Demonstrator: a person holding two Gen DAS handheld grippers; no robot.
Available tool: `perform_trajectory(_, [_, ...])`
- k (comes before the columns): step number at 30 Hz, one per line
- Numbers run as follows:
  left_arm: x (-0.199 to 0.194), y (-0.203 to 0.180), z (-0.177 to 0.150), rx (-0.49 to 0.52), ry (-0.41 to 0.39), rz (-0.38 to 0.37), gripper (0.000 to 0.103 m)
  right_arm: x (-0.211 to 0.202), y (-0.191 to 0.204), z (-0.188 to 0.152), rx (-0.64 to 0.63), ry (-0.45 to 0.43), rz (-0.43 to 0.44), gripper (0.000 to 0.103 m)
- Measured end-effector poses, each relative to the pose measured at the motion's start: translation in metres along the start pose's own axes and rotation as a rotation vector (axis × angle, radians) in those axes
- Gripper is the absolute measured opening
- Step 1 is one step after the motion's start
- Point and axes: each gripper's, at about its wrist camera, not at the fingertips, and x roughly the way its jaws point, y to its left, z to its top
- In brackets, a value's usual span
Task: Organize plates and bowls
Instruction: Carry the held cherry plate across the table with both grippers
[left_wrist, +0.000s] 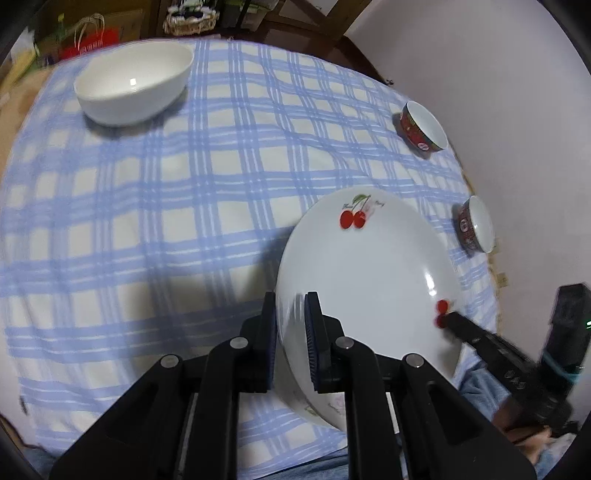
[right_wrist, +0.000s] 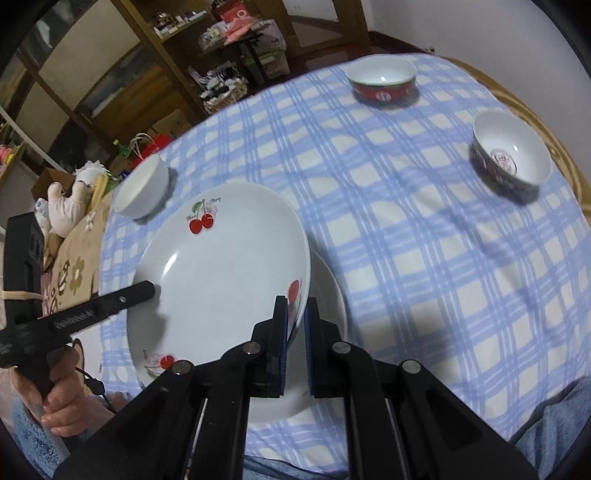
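A white plate with red cherries (left_wrist: 369, 266) (right_wrist: 221, 273) is held between both grippers, slightly tilted above the checked cloth. My left gripper (left_wrist: 290, 299) is shut on its left rim, and its fingers (right_wrist: 144, 290) show in the right wrist view. My right gripper (right_wrist: 296, 301) is shut on the opposite rim, its fingers (left_wrist: 452, 319) reaching in from the right in the left wrist view. A second white plate (right_wrist: 330, 291) lies under the cherry plate, mostly hidden. A plain white bowl (left_wrist: 133, 85) (right_wrist: 142, 188) stands far left. Two red-patterned bowls (left_wrist: 423, 127) (left_wrist: 474, 225) (right_wrist: 382, 83) (right_wrist: 511, 155) stand at the right.
A blue checked tablecloth (left_wrist: 184, 221) (right_wrist: 424, 240) covers the round table. A pale wall (left_wrist: 480, 55) runs close along its right side. Shelves with clutter (right_wrist: 221, 37) and a stuffed toy (right_wrist: 66, 206) are beyond the left edge. A hand (right_wrist: 59, 406) holds the left gripper's handle.
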Motion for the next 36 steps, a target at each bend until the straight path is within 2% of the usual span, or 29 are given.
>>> perform_trajectory(6, [0.014,0.001,-0.001,0.017,0.023,0.036,0.013,0.017,-0.005,-0.007,0.021,0.031,-0.006,0.009])
perform_trajectory(15, [0.025,-0.006,-0.016,0.082,0.023,0.117,0.013,0.020,-0.007,-0.015,0.039,0.020,-0.026,0.009])
perform_trajectory(22, [0.026,-0.005,-0.018,0.100,0.021,0.112,0.012,0.023,-0.014,-0.015,0.042,0.015,-0.089,0.009])
perform_trajectory(25, [0.030,-0.004,-0.017,0.097,0.031,0.121,0.013,0.026,-0.016,-0.015,0.050,0.019,-0.081,0.009])
perform_trajectory(32, [0.031,0.002,-0.015,0.065,0.038,0.097,0.013,0.031,-0.009,-0.014,-0.001,0.016,-0.146,0.009])
perform_trajectory(36, [0.032,0.001,-0.015,0.076,0.036,0.107,0.014,0.030,-0.010,-0.014,0.005,0.013,-0.140,0.009])
